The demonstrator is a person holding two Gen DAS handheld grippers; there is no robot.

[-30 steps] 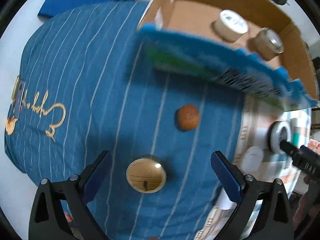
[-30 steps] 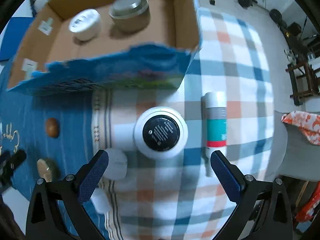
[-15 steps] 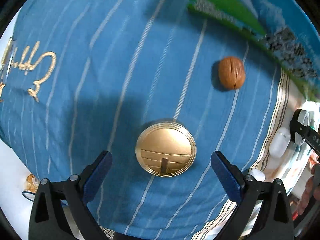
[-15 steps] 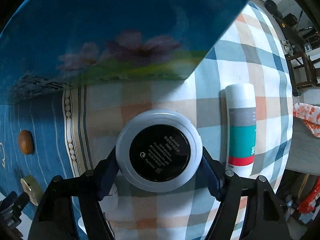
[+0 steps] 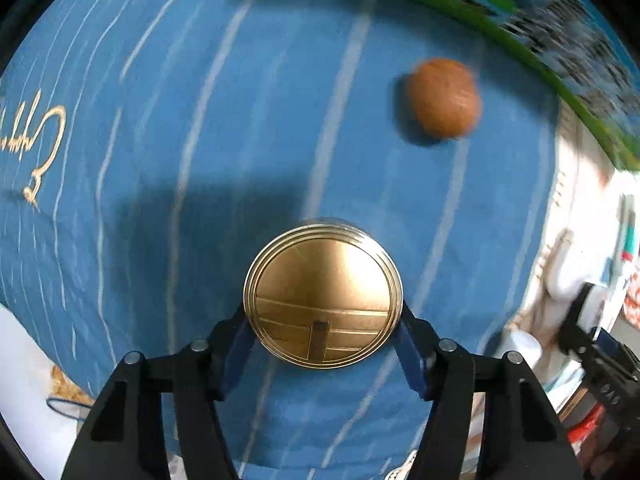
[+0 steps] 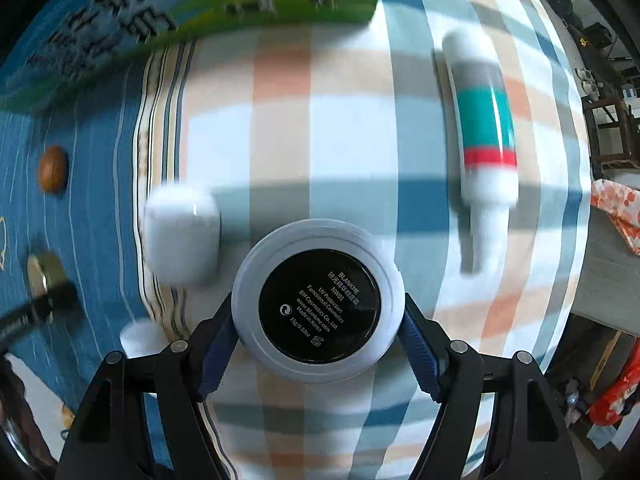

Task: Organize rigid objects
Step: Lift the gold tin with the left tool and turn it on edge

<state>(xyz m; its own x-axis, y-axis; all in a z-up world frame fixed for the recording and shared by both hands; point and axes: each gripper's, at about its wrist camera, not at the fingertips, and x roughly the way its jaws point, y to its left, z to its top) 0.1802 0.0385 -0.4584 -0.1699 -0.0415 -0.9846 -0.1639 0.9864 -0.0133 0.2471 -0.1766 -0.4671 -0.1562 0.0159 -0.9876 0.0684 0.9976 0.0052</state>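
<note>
My left gripper [image 5: 323, 340] is shut on a round gold tin [image 5: 322, 294], its blue pads against the tin's sides, over the blue striped cloth [image 5: 200, 120]. A brown walnut [image 5: 443, 98] lies further ahead to the right. My right gripper [image 6: 318, 334] is shut on a white round cosmetics compact [image 6: 318, 306] with a black label, over the plaid cloth [image 6: 340, 120]. The gold tin [image 6: 42, 276] and the left gripper's tip show at the left edge of the right wrist view.
The printed blue and green wall of the cardboard box [image 6: 160, 20] stands ahead; it also shows in the left wrist view [image 5: 560, 40]. A white, teal and red tube [image 6: 484, 136] lies to the right. A white earbud case [image 6: 182, 236] and a small white cap [image 6: 138, 334] lie to the left.
Both grippers came down onto their objects. The left jaws closed on the gold tin. The right jaws closed on the white compact half a second earlier and still hold it.
</note>
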